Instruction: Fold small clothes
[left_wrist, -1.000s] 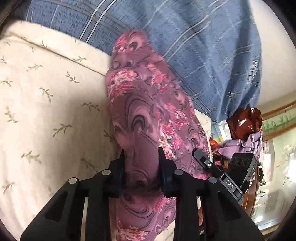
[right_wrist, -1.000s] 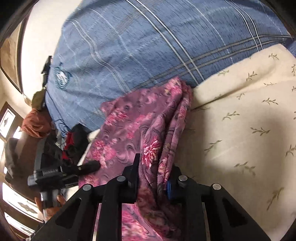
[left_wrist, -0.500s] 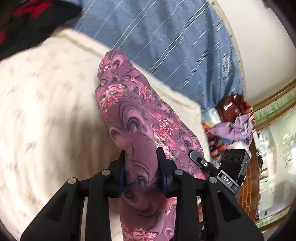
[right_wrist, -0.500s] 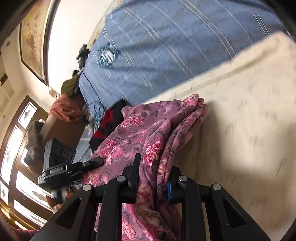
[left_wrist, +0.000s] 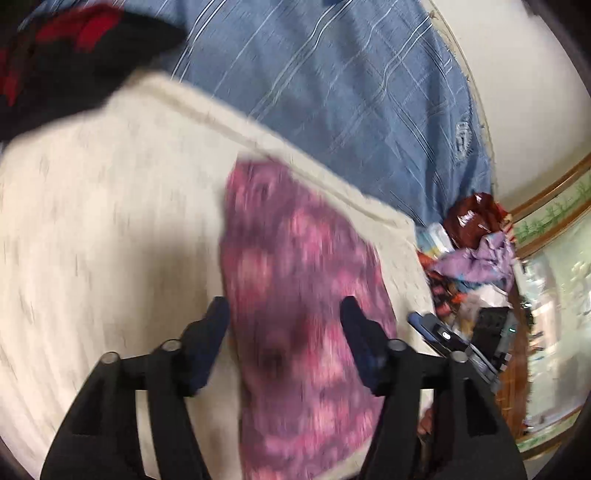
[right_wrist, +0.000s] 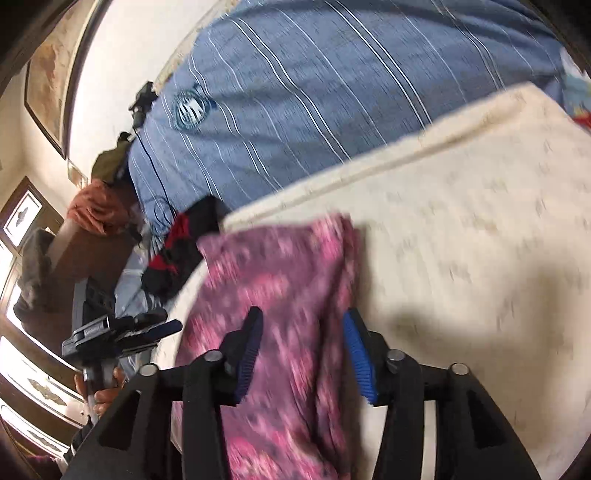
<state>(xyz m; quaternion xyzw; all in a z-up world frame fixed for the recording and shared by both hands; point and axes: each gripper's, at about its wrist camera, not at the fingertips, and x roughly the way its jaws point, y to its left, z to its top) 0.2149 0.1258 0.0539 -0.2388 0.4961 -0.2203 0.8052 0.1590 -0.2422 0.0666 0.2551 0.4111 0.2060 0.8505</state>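
Observation:
A purple floral garment (left_wrist: 295, 280) lies folded in a long strip on the cream leaf-print sheet (left_wrist: 103, 229). It also shows in the right wrist view (right_wrist: 280, 280). My left gripper (left_wrist: 284, 314) is open, its fingers spread to either side of the cloth just above it. My right gripper (right_wrist: 303, 325) is open too, over the other side of the same cloth. Both views are motion-blurred. Each gripper shows at the edge of the other's view, the right one (left_wrist: 450, 339) and the left one (right_wrist: 122, 332).
A blue striped bedcover (left_wrist: 351, 92) lies behind the sheet. A black and red garment (left_wrist: 66, 55) sits at the sheet's far corner, also in the right wrist view (right_wrist: 181, 247). A pile of clothes and bags (left_wrist: 476, 236) lies beyond the sheet's right edge.
Both grippers were shut on the purple garment; now both are open and the cloth lies released on the sheet. Both cameras have pulled back and tilted.

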